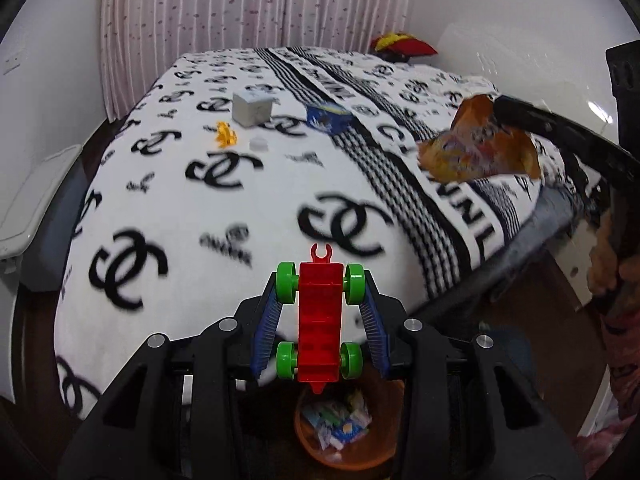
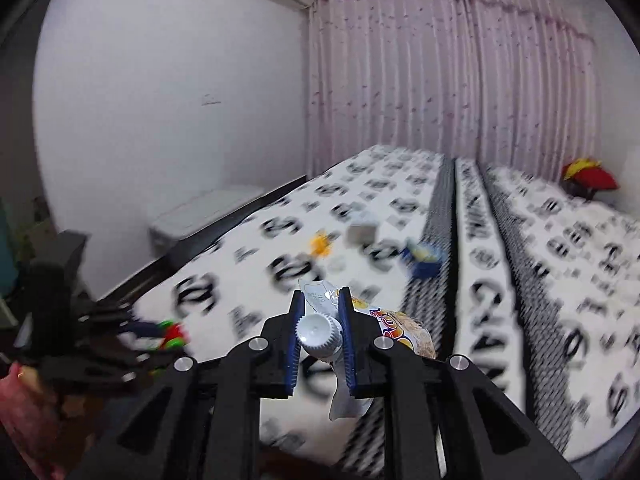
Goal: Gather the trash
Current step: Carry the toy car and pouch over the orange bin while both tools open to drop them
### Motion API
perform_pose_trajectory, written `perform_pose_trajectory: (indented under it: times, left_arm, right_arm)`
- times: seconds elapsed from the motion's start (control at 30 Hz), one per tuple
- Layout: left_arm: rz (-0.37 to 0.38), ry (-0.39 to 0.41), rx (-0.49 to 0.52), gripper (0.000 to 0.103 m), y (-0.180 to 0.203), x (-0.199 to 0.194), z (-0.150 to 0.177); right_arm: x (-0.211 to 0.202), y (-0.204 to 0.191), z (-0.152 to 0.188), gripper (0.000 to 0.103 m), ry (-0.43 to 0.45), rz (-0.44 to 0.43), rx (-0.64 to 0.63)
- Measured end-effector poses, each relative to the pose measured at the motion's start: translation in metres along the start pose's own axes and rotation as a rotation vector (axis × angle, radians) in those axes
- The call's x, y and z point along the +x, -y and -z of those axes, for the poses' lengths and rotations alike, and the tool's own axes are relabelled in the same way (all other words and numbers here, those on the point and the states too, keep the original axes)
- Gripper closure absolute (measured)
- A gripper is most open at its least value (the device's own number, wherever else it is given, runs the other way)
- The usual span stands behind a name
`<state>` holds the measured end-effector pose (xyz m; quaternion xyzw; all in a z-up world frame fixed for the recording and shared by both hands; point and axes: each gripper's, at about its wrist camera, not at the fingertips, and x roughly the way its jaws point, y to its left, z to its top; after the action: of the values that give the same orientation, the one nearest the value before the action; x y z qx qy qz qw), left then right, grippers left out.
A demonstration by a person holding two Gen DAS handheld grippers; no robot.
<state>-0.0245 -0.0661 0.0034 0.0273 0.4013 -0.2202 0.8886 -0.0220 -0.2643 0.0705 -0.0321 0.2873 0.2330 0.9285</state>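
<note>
- Bin (image 1: 340,460) — an orange one on the floor at the foot of the bed (image 1: 240,208), directly under the left gripper (image 1: 320,280); it already holds several wrappers, so some trash looks collected.
- The left gripper is clamped on a toy car (image 1: 320,320), red with green wheels, its blue pads pressing on the wheels; the car hangs above the bin's mouth; whether a toy counts as trash I cannot tell, but my guess is that it goes in next.
- The right gripper (image 2: 320,336) is clenched on a pouch (image 2: 324,332) — a spouted snack pouch with a white cap, the pads gripping at the cap; in the left view it shows as an orange packet in the air over the bed's right edge, well apart from the bin, so it has yet to be carried over.
- Left on the bed, near the middle and close to one another: a grey cube (image 1: 252,108), a blue box (image 1: 329,117), an orange piece (image 1: 226,134) and a small white lump (image 1: 259,143); too blurred to say which are trash.
- A red and yellow thing (image 1: 402,46) lies at the far end of the bed; probably not litter.
- Judgement: roughly midway; two items in hand, up to four to fetch.
</note>
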Motion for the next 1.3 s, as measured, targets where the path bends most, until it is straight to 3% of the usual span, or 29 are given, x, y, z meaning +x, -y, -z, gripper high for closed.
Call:
perform_pose_trajectory:
  times: [0.23,0.4,0.83,1.3]
  left_arm:
    - [0.020,-0.124,0.027,0.065,0.016,0.006,0.064]
    - [0.036,-0.214,0.001,0.065,0.018,0.024,0.105]
    - [0.060,-0.501,-0.121,0.065,0.006,0.128,0.195]
    - [0.032,-0.688,-0.153,0.065,0.004,0.214,0.230]
  right_arm:
    - [-0.007,-0.037,0.072,0.086,-0.136,-0.157,0.089]
    - [0.009,-0.049,0.123,0.086,-0.237,-0.196,0.144]
    - [0.097,-0.028,0.252,0.085,-0.540,-0.149,0.347]
    - [0.166,-0.007,0.307,0.085,-0.671,-0.117,0.492]
